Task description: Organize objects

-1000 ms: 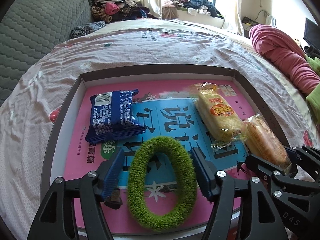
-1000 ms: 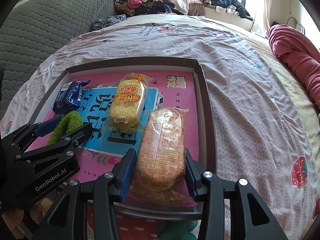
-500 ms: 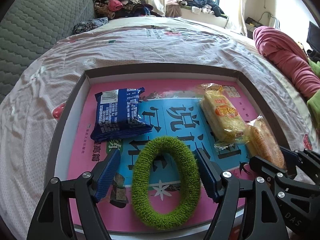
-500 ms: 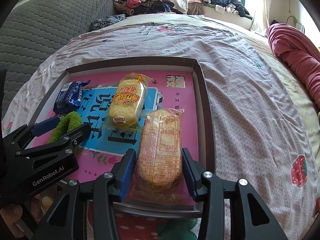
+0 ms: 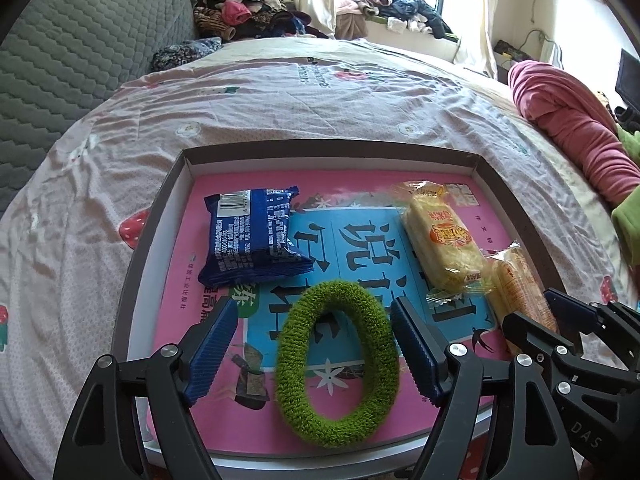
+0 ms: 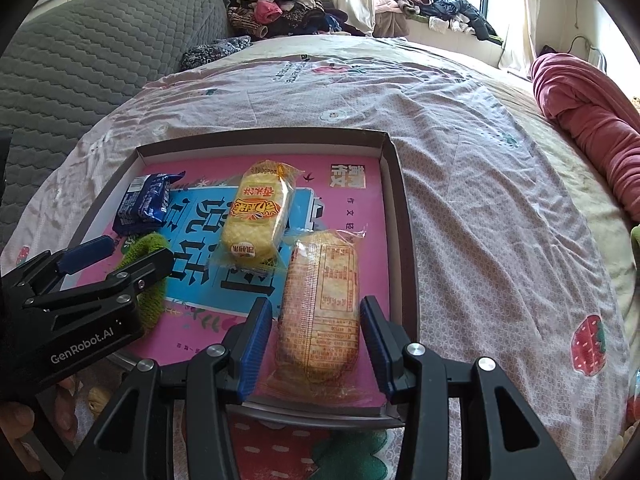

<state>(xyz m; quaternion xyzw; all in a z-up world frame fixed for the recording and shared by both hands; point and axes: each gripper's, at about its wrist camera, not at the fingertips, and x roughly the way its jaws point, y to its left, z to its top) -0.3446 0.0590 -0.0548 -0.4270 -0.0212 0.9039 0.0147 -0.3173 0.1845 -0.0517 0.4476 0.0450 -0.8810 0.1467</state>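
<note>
Left wrist view: left gripper (image 5: 312, 344) has opened up over the last second. The jaws were snug against the green fuzzy ring (image 5: 338, 358) a second ago; now the left pad stands well off it and the right pad sits just beside its rim, so nothing is held. The ring lies flat on the pink-and-blue printed sheet at 6 o'clock of the shallow box tray (image 5: 328, 147), looking released. Right wrist view shows the same: right gripper (image 6: 316, 344) was squeezing the orange cracker pack (image 6: 320, 304) a second ago, and now both pads show a gap to the wrapper, so the jaws are apart and not clamping. That pack rests on the tray floor at about 5 o'clock, along the right wall, with its near end at the front lip. The yellow biscuit pack (image 6: 258, 224) sits just beside it toward 12 o'clock, corners near or touching; I can't tell which. The blue snack pack (image 5: 254, 236) is at 10 o'clock, apart from the ring. My read: both placements are done and all four items are inside the tray, so the task is near its end. What remains is backing both tools straight out without dragging the ring or snagging the wrapper.
</note>
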